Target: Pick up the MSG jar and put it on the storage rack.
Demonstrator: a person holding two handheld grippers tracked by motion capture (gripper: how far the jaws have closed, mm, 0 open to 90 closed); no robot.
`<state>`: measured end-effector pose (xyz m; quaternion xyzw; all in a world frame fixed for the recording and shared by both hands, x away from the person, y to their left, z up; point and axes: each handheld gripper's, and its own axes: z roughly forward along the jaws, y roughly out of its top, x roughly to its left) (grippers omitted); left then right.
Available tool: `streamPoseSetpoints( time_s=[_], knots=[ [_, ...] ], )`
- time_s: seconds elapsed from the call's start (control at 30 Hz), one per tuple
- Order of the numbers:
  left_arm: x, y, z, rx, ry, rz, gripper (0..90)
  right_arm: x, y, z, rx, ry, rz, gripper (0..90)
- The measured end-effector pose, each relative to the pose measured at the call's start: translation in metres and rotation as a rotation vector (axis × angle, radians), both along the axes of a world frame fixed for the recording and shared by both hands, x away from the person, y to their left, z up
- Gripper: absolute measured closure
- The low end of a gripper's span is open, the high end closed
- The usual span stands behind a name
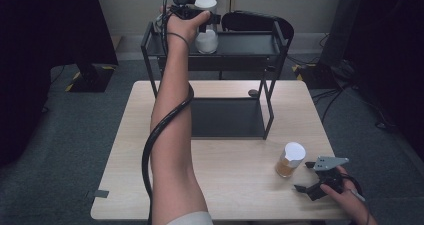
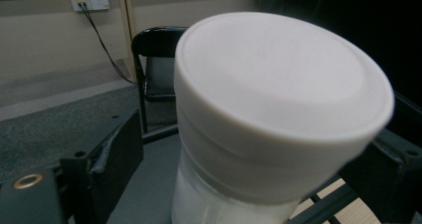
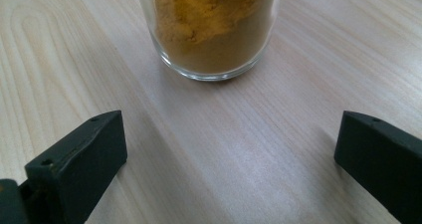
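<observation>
**White-lidded jar at the top shelf, amber jar waiting on the table**

White plastic marks the jar with white powder (image 1: 206,35), which stands at the top shelf of the black metal rack (image 1: 270,50) at the far side of the table (image 1: 125,135). The left arm reaches far forward so that the left gripper (image 1: 197,16) meets it there. In the left gripper view the jar (image 2: 268,134) sits between the two black jaws, one on each side of its body; whether they press on the glass or have let go I cannot tell, nor whether the jar's base rests fully on the shelf. The grip sits high, just under the lid, which would keep the jar upright while it goes on or off the shelf.

Further right, near the table's front edge, stands a glass jar of orange-brown powder (image 1: 290,160) with a white lid. The right gripper (image 1: 312,177) rests just beside it, low over the wood, jaws spread wide with nothing between them. In the right gripper view the jar (image 3: 214,30) is straight ahead, apart from both jaws; this looks like a ready position for taking it next, probably toward the same rack.
</observation>
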<state>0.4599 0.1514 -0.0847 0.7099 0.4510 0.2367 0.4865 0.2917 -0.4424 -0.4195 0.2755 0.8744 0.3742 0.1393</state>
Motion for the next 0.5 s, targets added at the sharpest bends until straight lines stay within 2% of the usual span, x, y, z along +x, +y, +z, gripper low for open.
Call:
streamPoseSetpoints(
  time_s=[0.13, 0.43, 0.5],
  knots=[
    [-0.005, 0.002, -0.003, 0.000, 0.004, 0.002, 8.1, 0.000, 0.000, 0.000, 0.000, 0.000, 0.000, 0.0],
    [-0.020, 0.008, -0.013, 0.000, -0.016, 0.003, 4.0, 0.000, 0.000, 0.000, 0.000, 0.000, 0.000, 0.0],
    [-0.022, 0.010, -0.016, -0.012, -0.016, 0.000, 2.2, 0.000, 0.000, 0.000, 0.000, 0.000, -0.001, 0.0]
  ],
)
